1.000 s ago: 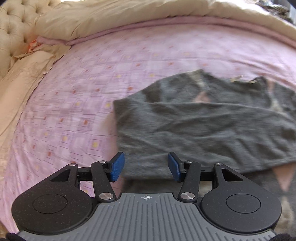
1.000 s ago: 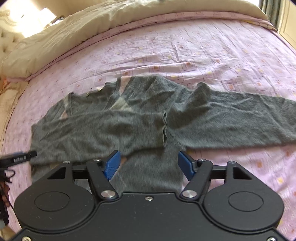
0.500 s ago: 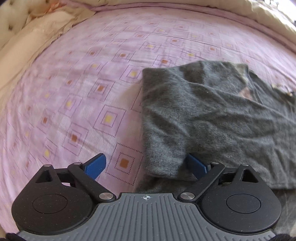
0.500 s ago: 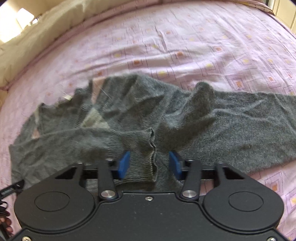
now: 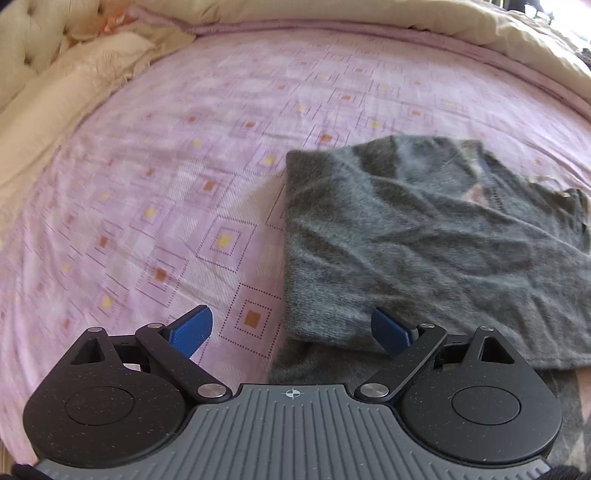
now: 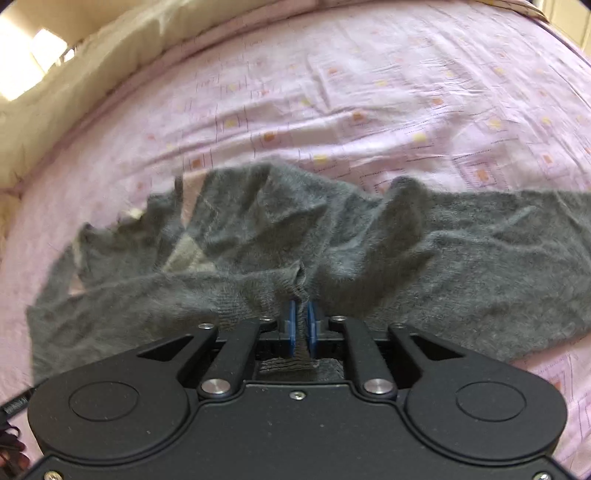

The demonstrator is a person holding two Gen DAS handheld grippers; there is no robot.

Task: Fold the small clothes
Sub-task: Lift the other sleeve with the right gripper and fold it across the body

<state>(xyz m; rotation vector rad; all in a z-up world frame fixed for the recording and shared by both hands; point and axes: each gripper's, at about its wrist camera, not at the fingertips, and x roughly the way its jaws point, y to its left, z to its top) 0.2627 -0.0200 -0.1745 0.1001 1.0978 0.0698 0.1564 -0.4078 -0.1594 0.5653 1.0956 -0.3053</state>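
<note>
Right wrist view: right gripper (image 6: 300,325) had its blue pads nearly together, pinching the ribbed cuff (image 6: 300,280) of a sleeve folded across the sweater (image 6: 258,221).
Left wrist view: left gripper (image 5: 291,328) stood wide open and held nothing; its right pad sat at the sweater's (image 5: 424,240) near edge, its left pad over bare sheet (image 5: 166,166).
Sweater's place: it lay mostly flat on the pink patterned sheet (image 6: 369,92), ahead of both tools, its folded left side between the left gripper's pads and just ahead, its other sleeve (image 6: 498,240) stretched out to the right of the right gripper.
Material: grey fuzzy knit, likely light, soft and limp; it wrinkled and humped ahead of the right gripper, and would probably sag and stretch if lifted by one point.
Slip risk: judged low, since knit grips well between pads, though a thin pinch of cuff could pull free under drag.
Where to take hold: the ribbed cuff, firmer than the body, looked the soundest spot for the right tool; for the left, the doubled folded edge nearest its pads seemed best, taking both layers together.
Bed surrounds: a cream duvet (image 5: 443,29) lay bunched well beyond the sweater.
Caution: the loose sheet might ruck up if the knit was dragged rather than lifted.
</note>
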